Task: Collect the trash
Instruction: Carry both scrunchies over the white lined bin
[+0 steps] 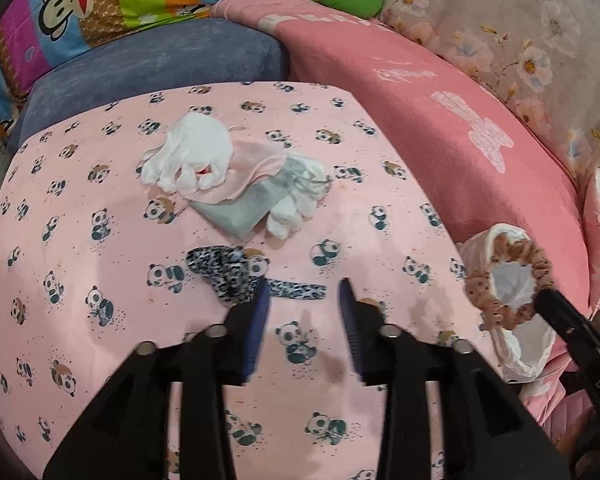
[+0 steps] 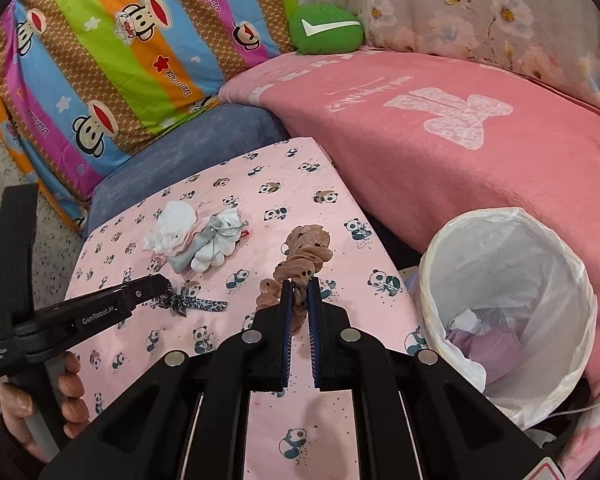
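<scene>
The right tool (image 2: 299,304) is clenched on a brown scrunchie (image 2: 300,264), gripping only one narrow fold of the fabric loop while the rest hangs free above the panda-print worktop (image 2: 332,420). The main risk is judged to be a slip: the soft gathered cloth offers little bite, and a quick swing toward the lined bin (image 2: 508,304) could let it slide out and drop onto the worktop or into the gap beside the pink blanket (image 2: 480,168). A second risk is snagging, since the loop could catch on a blue pad on release and fail to fall clear. The bin stands to the right of the worktop edge, near the tool, with crumpled paper already inside; its thin liner could be dragged if the tool dips too low. The left tool (image 1: 304,284) is released, its jaws standing apart and low over the worktop, just beside a leopard-print hair tie (image 1: 228,276); one fingertip (image 1: 262,292) appears to touch it, and closing from this offset could pinch only its edge. A pile of white tissues and cloth scraps (image 1: 220,172) lies further back, apart from both tools. The left hand (image 2: 40,408) grips its handle from below, tool angled forward and downward.
</scene>
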Demonstrator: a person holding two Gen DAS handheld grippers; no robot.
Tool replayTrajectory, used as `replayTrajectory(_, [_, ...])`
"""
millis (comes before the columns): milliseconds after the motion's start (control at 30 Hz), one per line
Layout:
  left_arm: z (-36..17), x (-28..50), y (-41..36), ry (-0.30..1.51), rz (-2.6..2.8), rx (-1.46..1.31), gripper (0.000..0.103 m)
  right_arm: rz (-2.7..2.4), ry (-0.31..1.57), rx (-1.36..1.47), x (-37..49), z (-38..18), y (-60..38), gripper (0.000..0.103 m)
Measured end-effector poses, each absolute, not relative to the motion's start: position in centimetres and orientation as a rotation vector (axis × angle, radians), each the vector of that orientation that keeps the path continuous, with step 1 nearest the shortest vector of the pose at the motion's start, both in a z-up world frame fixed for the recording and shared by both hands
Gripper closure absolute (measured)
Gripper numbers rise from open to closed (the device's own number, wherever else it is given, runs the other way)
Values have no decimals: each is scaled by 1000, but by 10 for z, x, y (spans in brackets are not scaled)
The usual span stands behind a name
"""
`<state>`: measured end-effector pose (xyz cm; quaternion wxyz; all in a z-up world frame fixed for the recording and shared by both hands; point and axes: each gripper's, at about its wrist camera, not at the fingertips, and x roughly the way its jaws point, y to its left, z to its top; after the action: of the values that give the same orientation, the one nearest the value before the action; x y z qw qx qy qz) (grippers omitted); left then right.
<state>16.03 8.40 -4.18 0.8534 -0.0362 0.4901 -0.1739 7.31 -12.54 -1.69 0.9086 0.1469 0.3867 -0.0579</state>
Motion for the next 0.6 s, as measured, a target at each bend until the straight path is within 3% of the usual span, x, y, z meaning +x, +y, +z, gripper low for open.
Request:
replayTrajectory(33, [-45,159,89,1025,-345,-73,42,-116,798,306,73,-18,-127,95])
replayTrajectory(67, [-50,161,94,1022,-325,-67,40,-113,799,308,72,-18,-128,95])
replayTrajectory(433, [-99,192,102,1129,-270,-64,41,-83,844,322,94,-37,-118,95])
replayTrajectory(567, [-101,198,96,1128,-277,-48,61,-80,858,321,103,-42,-115,95])
replayTrajectory(600, [-101,198,94,1133,-289,-46,75,-80,862,322,105,-43,-114,95])
